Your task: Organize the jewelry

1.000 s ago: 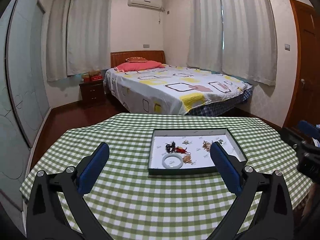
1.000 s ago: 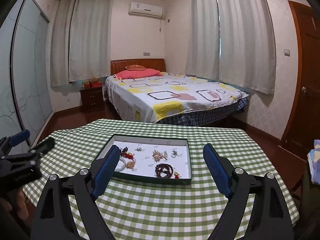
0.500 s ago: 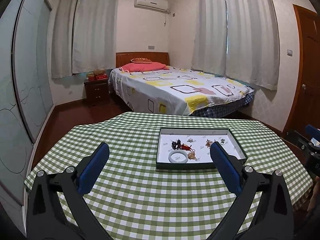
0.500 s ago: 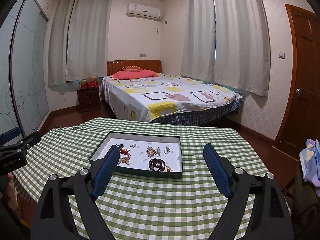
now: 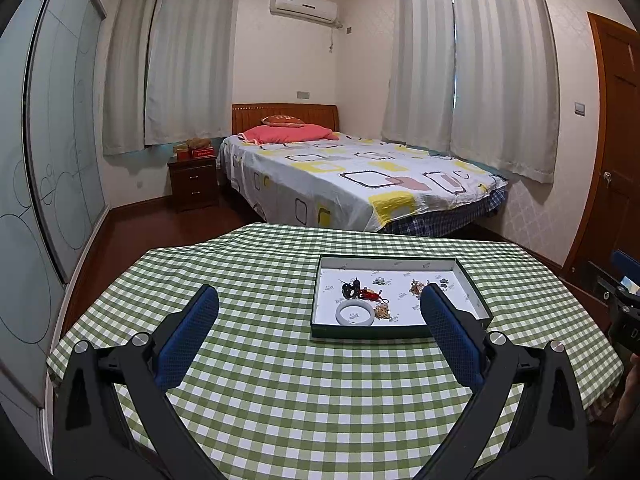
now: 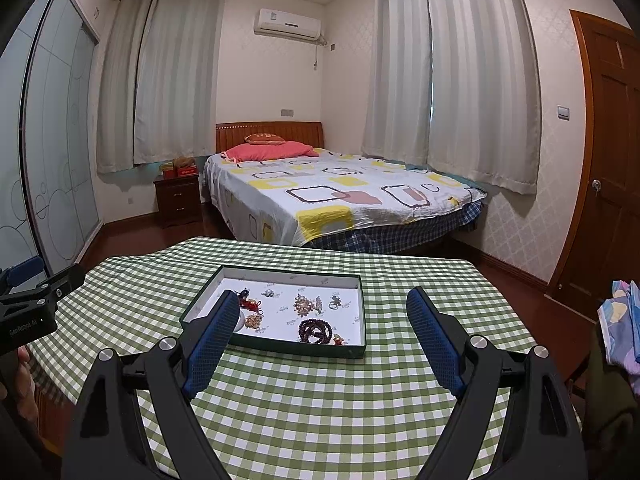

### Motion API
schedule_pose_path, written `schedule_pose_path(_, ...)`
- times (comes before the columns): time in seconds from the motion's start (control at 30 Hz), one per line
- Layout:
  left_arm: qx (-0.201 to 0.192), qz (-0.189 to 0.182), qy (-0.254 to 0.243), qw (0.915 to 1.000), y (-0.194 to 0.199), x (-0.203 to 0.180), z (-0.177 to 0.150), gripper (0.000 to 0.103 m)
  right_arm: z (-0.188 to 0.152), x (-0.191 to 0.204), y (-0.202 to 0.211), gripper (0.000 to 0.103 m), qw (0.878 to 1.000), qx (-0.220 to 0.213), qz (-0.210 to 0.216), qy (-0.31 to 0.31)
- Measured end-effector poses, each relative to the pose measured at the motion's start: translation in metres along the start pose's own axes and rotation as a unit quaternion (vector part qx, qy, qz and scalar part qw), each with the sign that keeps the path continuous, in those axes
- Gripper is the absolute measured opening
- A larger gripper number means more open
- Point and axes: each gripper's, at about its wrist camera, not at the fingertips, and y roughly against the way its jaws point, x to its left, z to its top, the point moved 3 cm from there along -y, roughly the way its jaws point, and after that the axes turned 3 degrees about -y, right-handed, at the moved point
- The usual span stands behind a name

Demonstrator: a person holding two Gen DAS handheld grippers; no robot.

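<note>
- My left claw (image 5: 319,305) stands released, its blue-padded fingers (image 5: 188,334) spread wide with nothing between them, held above the green-and-white checked cloth on the desk (image 5: 280,380).
- My right claw (image 6: 323,309) is likewise released, jaws wide and empty, over the near part of the same desk.
- The shallow dark-green rectangular tray with a white printed lining (image 6: 280,347) sits flat on the desk, beyond both claws and apart from them. In the left view it lies right of centre; in the right view, left of centre.
- Inside the tray: a pale white bangle (image 5: 355,313) lies near the front edge on the left side; a dark brown beaded bracelet (image 6: 315,330) is coiled near the front edge.
- A red-corded charm with dark beads (image 5: 362,292) lies just behind the bangle; a small gold-toned cluster (image 6: 305,304) rests mid-tray; a small silver-coloured ring (image 6: 335,301) lies just beside it.
- The finer pieces are too small to identify.
- Each claw shows at the edge of the other's view, well apart.
- Beyond the desk stands a wooden-headboard bed with a patterned sheet (image 6: 340,196).
</note>
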Motion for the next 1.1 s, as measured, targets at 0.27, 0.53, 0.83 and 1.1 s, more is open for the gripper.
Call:
schedule_pose_path(0.27, 0.0, 0.001, 0.003, 1.0, -0.0005, 0.0007, 0.0001, 0.098, 0.0, 0.0006, -0.0001, 0.083, 1.0, 0.001, 0.001, 0.001)
schedule_pose_path(0.53, 0.0, 0.001, 0.003, 1.0, -0.0003, 0.0009, 0.0, 0.098, 0.0006, 0.0028, -0.0004, 0.083, 1.0, 0.001, 0.001, 0.002)
schedule_pose_path(0.83, 0.0, 0.001, 0.001, 1.0, 0.0005, -0.0026, -0.0004, 0.098, 0.0007, 0.0039, -0.0016, 0.083, 1.0, 0.002, 0.001, 0.001)
schedule_pose_path(1.1, -0.003, 0.001, 0.006, 1.0, 0.0002, 0.0006, -0.0006, 0.098, 0.001, 0.0036, -0.0014, 0.083, 1.0, 0.002, 0.001, 0.002)
